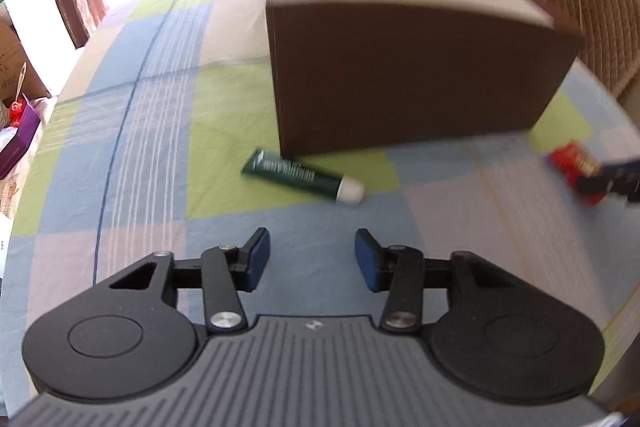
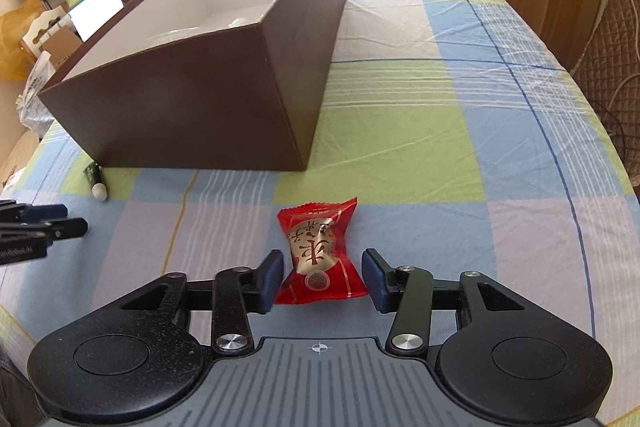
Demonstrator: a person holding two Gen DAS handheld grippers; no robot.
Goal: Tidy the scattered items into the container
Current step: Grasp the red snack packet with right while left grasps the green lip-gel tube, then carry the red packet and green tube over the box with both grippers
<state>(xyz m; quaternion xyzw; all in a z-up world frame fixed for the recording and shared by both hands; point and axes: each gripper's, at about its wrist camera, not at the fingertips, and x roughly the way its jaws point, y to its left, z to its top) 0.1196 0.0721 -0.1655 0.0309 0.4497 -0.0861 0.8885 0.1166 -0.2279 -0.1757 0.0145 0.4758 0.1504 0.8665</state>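
Checked cloth (image 2: 440,131) under both claws: my right gripper (image 2: 322,277) straddles the red packet (image 2: 320,259), jaws spread, not yet pinching; left gripper (image 1: 312,259) gapes empty toward the green tube (image 1: 296,179) beside the box (image 2: 192,103).

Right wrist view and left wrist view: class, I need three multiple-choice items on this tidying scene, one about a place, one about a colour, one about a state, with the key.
1. Where does the green tube lie?
A. inside the box
B. on the cloth at the foot of the brown box
C. between the left gripper's fingers

2. What colour is the snack packet?
A. red
B. blue
C. yellow

3. How does the right gripper stand?
A. shut on the tube
B. shut and empty
C. open, its pads on either side of the packet

Key: 1 B, the tube lies flat beside the box's base; 2 A, the wrapper is red with a gold centre; 3 C, gaps show between both pads and the packet. The left gripper is also open, empty.
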